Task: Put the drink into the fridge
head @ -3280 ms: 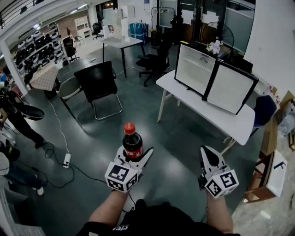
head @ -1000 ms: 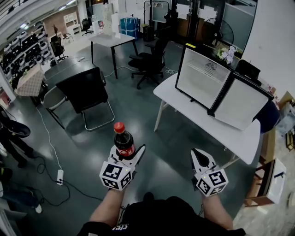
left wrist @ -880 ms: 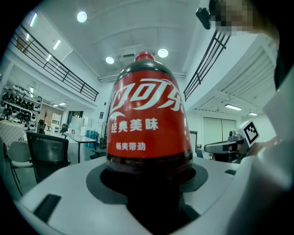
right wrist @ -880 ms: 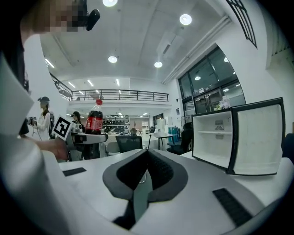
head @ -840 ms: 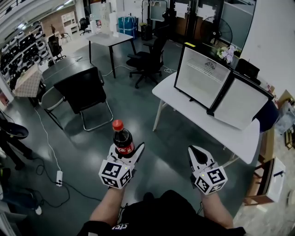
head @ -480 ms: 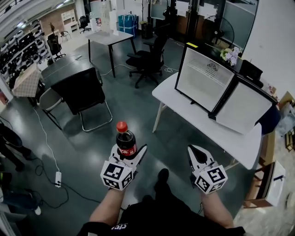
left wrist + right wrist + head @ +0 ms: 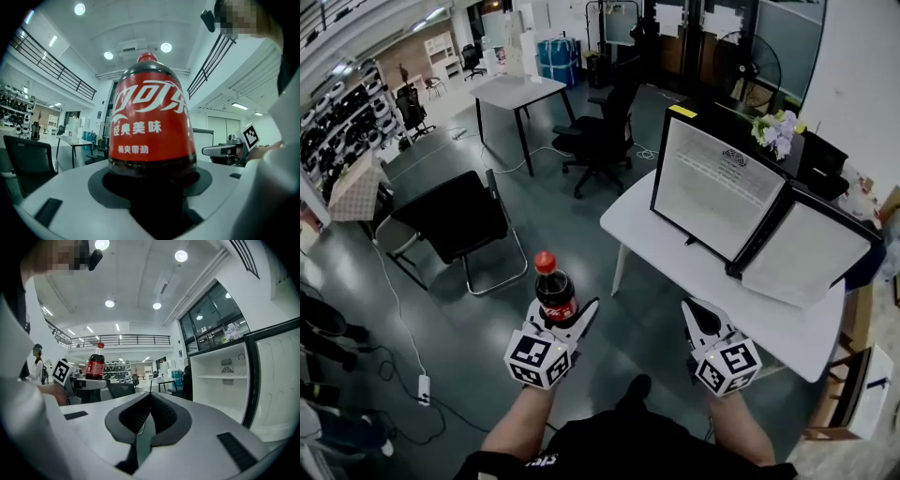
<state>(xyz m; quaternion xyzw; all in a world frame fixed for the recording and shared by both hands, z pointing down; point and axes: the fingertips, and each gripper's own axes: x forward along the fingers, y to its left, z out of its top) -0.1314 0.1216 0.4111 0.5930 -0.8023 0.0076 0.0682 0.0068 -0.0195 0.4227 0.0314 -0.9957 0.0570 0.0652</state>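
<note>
a wide open-plan workshop with a grey floor (image 7: 581,234). a person stands in it holding a gripper in each hand.

ahead and to the person's right is a long white table (image 7: 670,267). on it stands a small black fridge (image 7: 712,187) with a white inside. the fridge door (image 7: 811,253) is swung fully open to the right. the right gripper view shows one white shelf (image 7: 220,377) across the inside. a black chair (image 7: 455,220) stands well apart on the left.

the left gripper (image 7: 567,317) is held out at waist height. its jaws pinch the lower body of a cola bottle (image 7: 554,291) with a red cap and a red label. the bottle stands upright, dark drink showing under the label. it is in the air over the floor, near the table's end but not yet at the fridge.

the right gripper (image 7: 696,314) is level with it and holds nothing. its jaws are pressed together.

the step in hand looks like carrying the drink to the fridge. to do it well, the grip should stay firm and low so the bottle does not tip. the bottle should probably enter upright and clear the frame. its base should sit flat inside before the jaws spread. the free right gripper could steady the door.
</note>
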